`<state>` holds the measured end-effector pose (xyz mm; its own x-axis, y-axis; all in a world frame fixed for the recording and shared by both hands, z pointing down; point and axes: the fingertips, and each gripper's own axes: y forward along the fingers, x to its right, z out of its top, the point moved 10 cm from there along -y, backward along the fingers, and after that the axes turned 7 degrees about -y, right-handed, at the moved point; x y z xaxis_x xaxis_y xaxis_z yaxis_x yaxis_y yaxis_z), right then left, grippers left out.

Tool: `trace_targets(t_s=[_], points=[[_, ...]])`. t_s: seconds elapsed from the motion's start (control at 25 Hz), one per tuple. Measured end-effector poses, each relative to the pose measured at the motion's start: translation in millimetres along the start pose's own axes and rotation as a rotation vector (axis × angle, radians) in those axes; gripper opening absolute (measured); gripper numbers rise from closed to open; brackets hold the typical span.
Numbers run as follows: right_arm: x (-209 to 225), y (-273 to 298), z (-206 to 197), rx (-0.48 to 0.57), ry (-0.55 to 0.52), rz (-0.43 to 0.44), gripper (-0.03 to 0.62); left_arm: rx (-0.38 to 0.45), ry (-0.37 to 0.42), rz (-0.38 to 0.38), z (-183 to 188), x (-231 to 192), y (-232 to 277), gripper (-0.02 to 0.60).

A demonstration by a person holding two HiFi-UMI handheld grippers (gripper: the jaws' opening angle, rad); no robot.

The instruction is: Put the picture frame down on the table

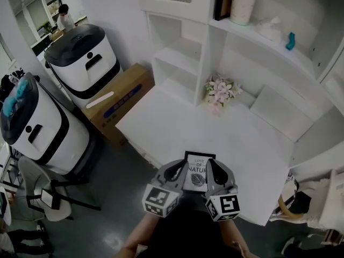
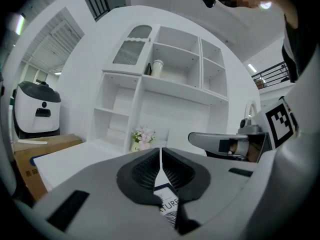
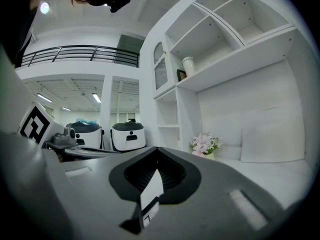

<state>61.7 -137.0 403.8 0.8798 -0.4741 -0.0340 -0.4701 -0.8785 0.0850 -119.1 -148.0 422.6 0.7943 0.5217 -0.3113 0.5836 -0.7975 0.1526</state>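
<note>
The picture frame (image 1: 197, 172) is black-edged with a white print of a leaf and lettering. It sits between my two grippers over the near edge of the white table (image 1: 177, 122). My left gripper (image 1: 179, 171) is shut on the frame's left edge and my right gripper (image 1: 214, 172) on its right edge. In the left gripper view the jaws (image 2: 160, 156) pinch the picture frame (image 2: 168, 204), whose print shows below them. The right gripper view shows the jaws (image 3: 157, 158) shut on the picture frame (image 3: 150, 194), seen edge-on. I cannot tell whether the frame touches the table.
A pot of pink flowers (image 1: 219, 92) stands at the table's back, under a white shelf unit (image 1: 215, 31). A white panel (image 1: 281, 112) lies at the back right. Left of the table are a cardboard box (image 1: 115, 101), two white machines (image 1: 86, 55) (image 1: 37, 123) and a chair (image 1: 40, 195).
</note>
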Motion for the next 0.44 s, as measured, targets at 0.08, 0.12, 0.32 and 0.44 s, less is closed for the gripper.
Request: trace_targets(t_s=[0.08,0.12,0.32,0.44], points=[[0.9,0.6,-0.3,-0.001,-0.002,0.005,0.003,-0.004,0.001,0.000,-0.9,-0.1,1.6,0.021],[1.4,0.7,-0.9,-0.004,-0.001,0.006,0.003,-0.006,0.001,0.000,-1.3,0.0,2.2,0.021],[2.8,1.8,-1.5,-0.009,0.003,0.016,0.003,-0.017,-0.002,0.003,-2.9,0.9,4.9,0.021],[2.3,3.1,-0.5,-0.007,-0.007,0.024,0.003,-0.021,0.001,0.006,-4.4,0.0,5.8,0.021]])
